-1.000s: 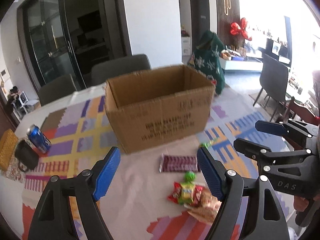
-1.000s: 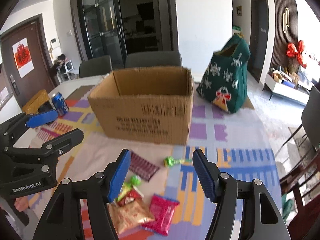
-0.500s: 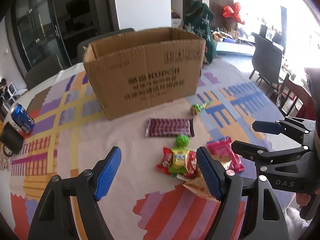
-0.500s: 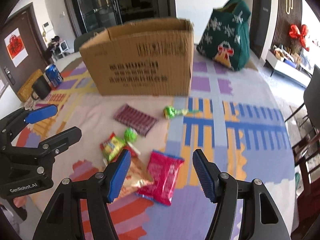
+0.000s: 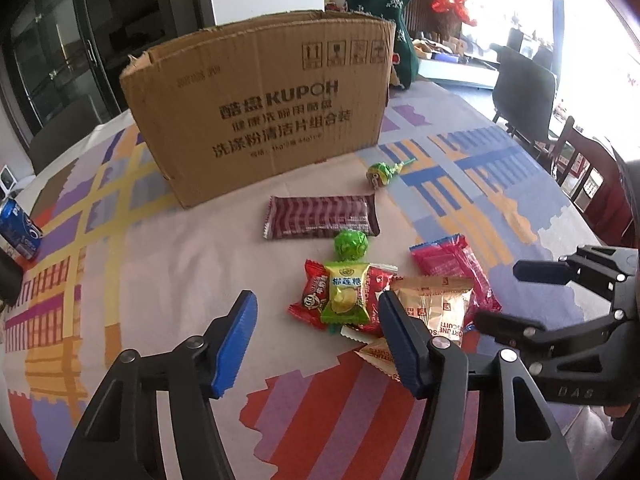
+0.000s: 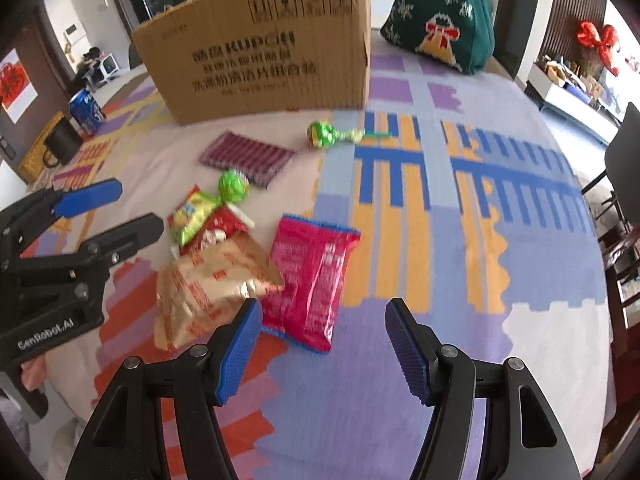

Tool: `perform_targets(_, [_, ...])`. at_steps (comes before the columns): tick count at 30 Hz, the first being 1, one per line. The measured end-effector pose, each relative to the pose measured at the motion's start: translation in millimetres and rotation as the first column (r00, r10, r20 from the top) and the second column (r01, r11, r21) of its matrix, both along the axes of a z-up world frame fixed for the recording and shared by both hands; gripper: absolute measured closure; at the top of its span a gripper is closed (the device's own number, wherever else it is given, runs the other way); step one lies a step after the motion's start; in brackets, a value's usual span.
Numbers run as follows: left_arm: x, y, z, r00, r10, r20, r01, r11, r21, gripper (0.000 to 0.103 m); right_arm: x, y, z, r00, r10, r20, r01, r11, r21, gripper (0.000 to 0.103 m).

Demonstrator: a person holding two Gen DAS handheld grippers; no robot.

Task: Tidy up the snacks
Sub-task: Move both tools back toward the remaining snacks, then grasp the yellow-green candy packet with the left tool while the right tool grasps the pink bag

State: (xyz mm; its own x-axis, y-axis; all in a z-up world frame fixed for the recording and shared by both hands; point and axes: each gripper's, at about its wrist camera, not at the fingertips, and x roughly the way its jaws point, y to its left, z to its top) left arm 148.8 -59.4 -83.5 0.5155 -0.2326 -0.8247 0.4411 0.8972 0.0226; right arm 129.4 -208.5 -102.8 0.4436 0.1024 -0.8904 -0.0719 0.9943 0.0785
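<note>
An open cardboard box [image 5: 260,108] [image 6: 264,56] stands on the table. In front of it lie a purple striped pack [image 5: 322,222] [image 6: 248,156], two green lollipops [image 5: 380,172] [image 5: 351,244], a green-and-red snack pile [image 5: 344,296] [image 6: 200,220], a tan biscuit pack [image 5: 436,312] [image 6: 212,284] and a pink pack [image 5: 456,268] [image 6: 312,276]. My left gripper [image 5: 320,340] is open, low over the snack pile. My right gripper [image 6: 324,344] is open, just short of the pink pack. Both are empty.
A blue soda can [image 5: 18,228] [image 6: 86,112] and a black mug [image 6: 62,144] stand at the left edge. A green Christmas stocking bag [image 6: 444,12] sits behind the box at right. Chairs [image 5: 524,92] surround the table. A patterned cloth [image 6: 460,200] covers it.
Both grippers have tilted down and moved closer to the snacks; the box and the packs now look larger. Nothing was picked up.
</note>
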Motion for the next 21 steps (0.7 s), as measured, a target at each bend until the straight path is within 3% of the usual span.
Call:
perform_targets(10, [14, -2, -12, 0.998, -0.006, -0.061, 0.004, 0.999, -0.032, 0.053, 5, 10, -11, 0.999, 0.027, -0.028, -0.026, 0.999, 0.031, 0.038])
perform_targets(21, [29, -5, -25, 0.996, 0.012, -0.093, -0.013, 1.000, -0.020, 0.056, 24, 10, -16, 1.000, -0.007, -0.019, 0.007, 1.000, 0.026, 0.038])
